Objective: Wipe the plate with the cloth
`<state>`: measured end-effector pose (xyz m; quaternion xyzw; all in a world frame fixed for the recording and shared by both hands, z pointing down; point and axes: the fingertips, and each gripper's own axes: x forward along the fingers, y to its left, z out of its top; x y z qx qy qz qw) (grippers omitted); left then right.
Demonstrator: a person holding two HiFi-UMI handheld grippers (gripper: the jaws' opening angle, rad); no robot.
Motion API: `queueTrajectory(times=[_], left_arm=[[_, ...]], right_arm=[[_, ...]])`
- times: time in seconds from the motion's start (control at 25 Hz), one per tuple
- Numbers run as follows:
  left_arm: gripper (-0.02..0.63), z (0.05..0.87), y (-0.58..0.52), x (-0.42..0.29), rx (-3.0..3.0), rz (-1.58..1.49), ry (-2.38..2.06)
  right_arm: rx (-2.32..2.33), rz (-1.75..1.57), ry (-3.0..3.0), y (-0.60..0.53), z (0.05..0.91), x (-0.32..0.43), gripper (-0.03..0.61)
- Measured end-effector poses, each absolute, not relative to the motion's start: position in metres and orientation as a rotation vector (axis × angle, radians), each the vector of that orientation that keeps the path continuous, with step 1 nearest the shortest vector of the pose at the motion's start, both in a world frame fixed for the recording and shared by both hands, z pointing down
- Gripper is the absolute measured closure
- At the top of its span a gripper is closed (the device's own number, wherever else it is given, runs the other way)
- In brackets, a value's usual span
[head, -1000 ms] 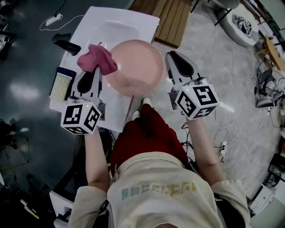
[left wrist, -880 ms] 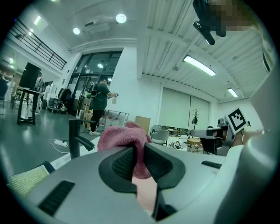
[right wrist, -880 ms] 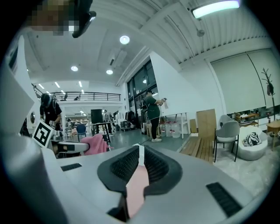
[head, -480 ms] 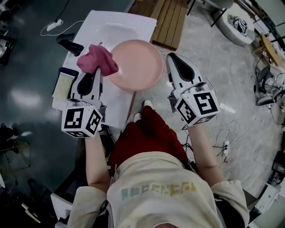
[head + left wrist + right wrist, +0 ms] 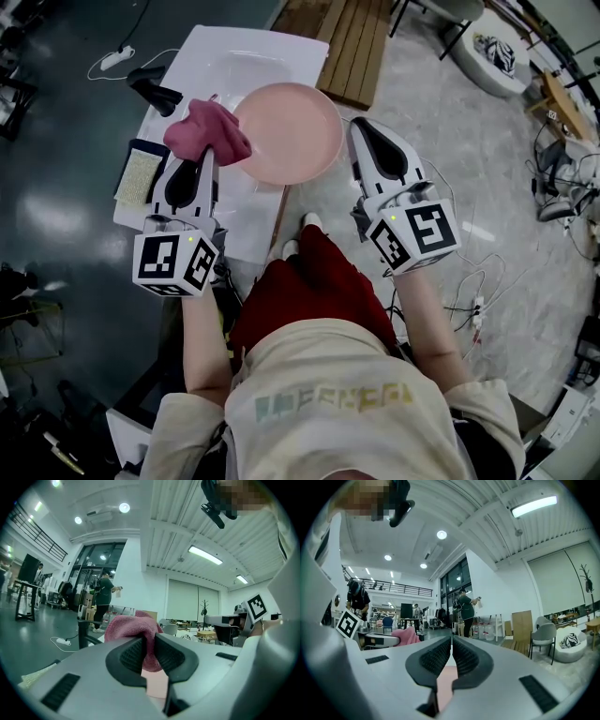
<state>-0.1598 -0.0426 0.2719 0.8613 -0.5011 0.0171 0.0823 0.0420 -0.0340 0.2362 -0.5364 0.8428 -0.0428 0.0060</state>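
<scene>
**Cloth at the rim, plate pinched and ready**

The left hand-held gripper (image 5: 210,157) is clamped on a bunched pink cloth (image 5: 206,131). The cloth sits at the left rim of the pink plate (image 5: 291,127), though I can't tell from here whether it is touching or just beside. The right hand-held gripper (image 5: 352,131) is closed on the plate's right rim and holds it over the near edge of the white tabletop (image 5: 244,56).

I'd say the plate hangs on a thin rim pinch, so it will want to pivot under pressure. Keep that grip firm and sweep the cloth across the face toward the held side, not away from it. Lead with the wad that sticks out past the jaws, so that the jaw tips stay off the plate.

There is little to read. The marker cubes (image 5: 175,264) carry black-and-white square patterns, not words. The coloured lettering on the person's shirt (image 5: 328,403) is too blurred to make out. I see no brand on the plate or the cloth.
</scene>
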Motion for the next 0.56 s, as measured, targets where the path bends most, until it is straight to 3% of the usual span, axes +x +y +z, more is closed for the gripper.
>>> queueTrajectory(times=[0.56], left_arm=[[0.554, 0.269, -0.023, -0.169, 2.562, 0.037, -1.531]], right_arm=[[-1.634, -0.087, 2.655, -0.015, 0.231, 0.032, 0.535]])
